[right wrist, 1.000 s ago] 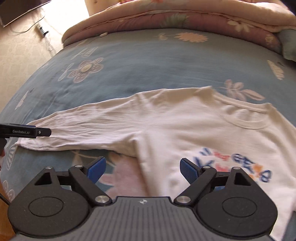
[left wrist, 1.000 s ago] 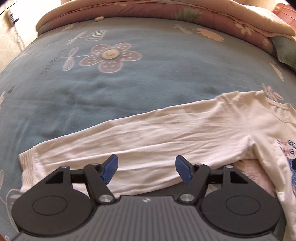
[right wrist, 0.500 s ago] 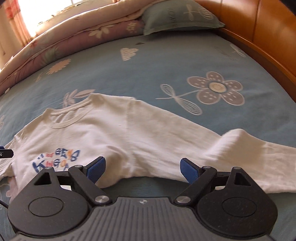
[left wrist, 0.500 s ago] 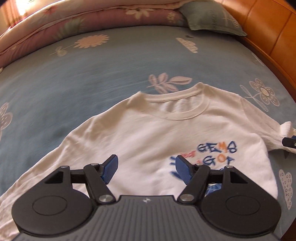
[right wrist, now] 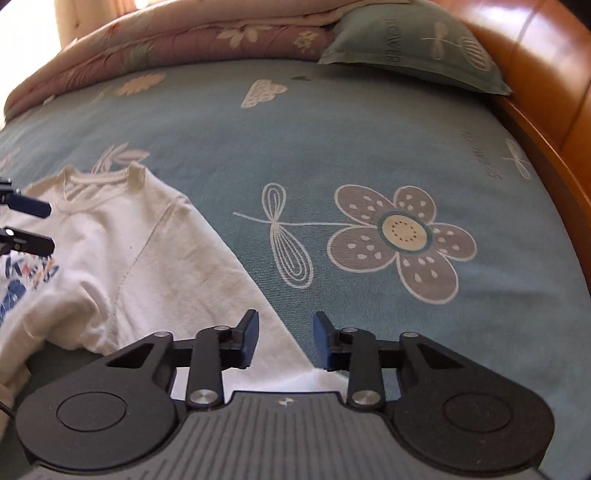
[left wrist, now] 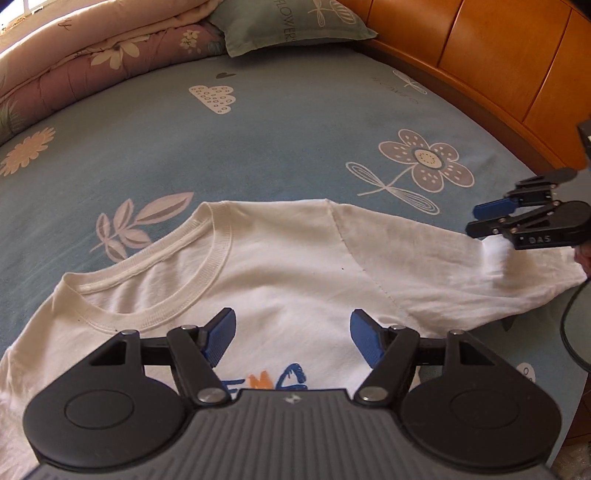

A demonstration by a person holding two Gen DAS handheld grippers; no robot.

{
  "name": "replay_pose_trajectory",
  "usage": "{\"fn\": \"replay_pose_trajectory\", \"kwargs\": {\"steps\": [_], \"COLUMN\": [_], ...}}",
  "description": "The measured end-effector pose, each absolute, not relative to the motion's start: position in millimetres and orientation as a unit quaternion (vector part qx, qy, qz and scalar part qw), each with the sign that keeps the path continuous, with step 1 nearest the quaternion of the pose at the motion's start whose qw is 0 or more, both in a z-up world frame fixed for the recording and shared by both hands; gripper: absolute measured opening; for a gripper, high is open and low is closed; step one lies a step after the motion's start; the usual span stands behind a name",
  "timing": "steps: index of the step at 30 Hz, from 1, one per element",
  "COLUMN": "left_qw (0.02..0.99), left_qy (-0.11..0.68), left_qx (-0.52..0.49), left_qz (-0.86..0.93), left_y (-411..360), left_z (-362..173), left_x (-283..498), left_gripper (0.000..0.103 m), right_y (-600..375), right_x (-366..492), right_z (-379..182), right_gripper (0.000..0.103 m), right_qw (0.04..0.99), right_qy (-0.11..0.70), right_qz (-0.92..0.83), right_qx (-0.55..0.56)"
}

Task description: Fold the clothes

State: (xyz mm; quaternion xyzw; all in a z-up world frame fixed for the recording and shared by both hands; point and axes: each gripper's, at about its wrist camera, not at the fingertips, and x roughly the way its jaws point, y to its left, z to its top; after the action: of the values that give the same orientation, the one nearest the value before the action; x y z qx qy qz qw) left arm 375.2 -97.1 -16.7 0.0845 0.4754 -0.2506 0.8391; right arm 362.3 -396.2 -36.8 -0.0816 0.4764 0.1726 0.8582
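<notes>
A white long-sleeved shirt (left wrist: 288, 280) lies spread on the bed (left wrist: 288, 140), front side up, with its round collar toward the far side and some blue and orange printed letters on the chest. The bed has a blue sheet with flower, leaf and cloud drawings.

The left gripper (left wrist: 291, 338) hangs over the chest of the shirt, just below the collar. Its jaws stand wide open and nothing is between them; the blue pads do not touch the cloth.

The right gripper (right wrist: 284, 338) is at the end of the sleeve (right wrist: 207, 266) that stretches toward the wooden bed frame (left wrist: 498, 55). Its jaws are closing, and the edge of the sleeve lies between them. In the right wrist view there is a clear gap between the pads, so they do not press the cloth.

At the far side of the bed lie a folded floral quilt (left wrist: 92, 55) and a green pillow (left wrist: 291, 26).
</notes>
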Motion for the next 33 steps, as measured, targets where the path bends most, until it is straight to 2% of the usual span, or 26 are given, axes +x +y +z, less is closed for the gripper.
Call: {"fn": "replay_pose_trajectory", "kwargs": {"steps": [4, 6, 7, 8, 15, 19, 23, 25, 30, 33], "left_qw": [0.837, 0.837, 0.836, 0.836, 0.842, 0.842, 0.843, 0.843, 0.839, 0.836], "left_qy": [0.487, 0.493, 0.496, 0.499, 0.497, 0.495, 0.490, 0.490, 0.491, 0.491], "left_qx": [0.082, 0.077, 0.073, 0.069, 0.048, 0.051, 0.051, 0.049, 0.052, 0.060], "left_qz": [-0.237, -0.226, -0.221, -0.217, -0.203, -0.208, -0.214, -0.216, -0.228, -0.236], "left_y": [-92.2, -86.6, -84.2, -82.1, -75.9, -79.2, -79.9, -81.7, -94.9, -105.6], "left_z": [-22.8, -25.4, -26.7, -27.8, -24.2, -20.9, -17.5, -17.4, -19.9, -20.5], "left_x": [371.2, 370.8, 371.3, 372.1, 376.7, 378.2, 377.4, 378.4, 381.7, 383.2], "left_gripper": [0.070, 0.070, 0.070, 0.070, 0.070, 0.070, 0.070, 0.070, 0.070, 0.070], "right_y": [-387.6, -384.1, -382.2, -380.2, -368.5, -374.9, -402.9, -419.2, -442.2, -447.0], "right_x": [378.6, 377.7, 377.1, 376.5, 389.9, 406.3, 381.5, 361.7, 326.1, 325.9], "right_z": [-60.0, -59.4, -58.9, -58.4, -54.6, -52.7, -27.4, -17.5, -38.4, -62.9], "right_gripper": [0.036, 0.031, 0.012, 0.005, 0.003, 0.005, 0.013, 0.014, 0.014, 0.012], "right_qw": [0.823, 0.818, 0.814, 0.811, 0.831, 0.837, 0.867, 0.879, 0.868, 0.868], "right_qy": [0.503, 0.505, 0.507, 0.509, 0.474, 0.486, 0.466, 0.458, 0.493, 0.494], "right_qz": [0.227, 0.239, 0.244, 0.249, 0.213, 0.195, 0.146, 0.113, 0.061, 0.047], "right_qx": [-0.134, -0.140, -0.142, -0.144, -0.197, -0.159, -0.100, -0.069, -0.010, -0.023]}}
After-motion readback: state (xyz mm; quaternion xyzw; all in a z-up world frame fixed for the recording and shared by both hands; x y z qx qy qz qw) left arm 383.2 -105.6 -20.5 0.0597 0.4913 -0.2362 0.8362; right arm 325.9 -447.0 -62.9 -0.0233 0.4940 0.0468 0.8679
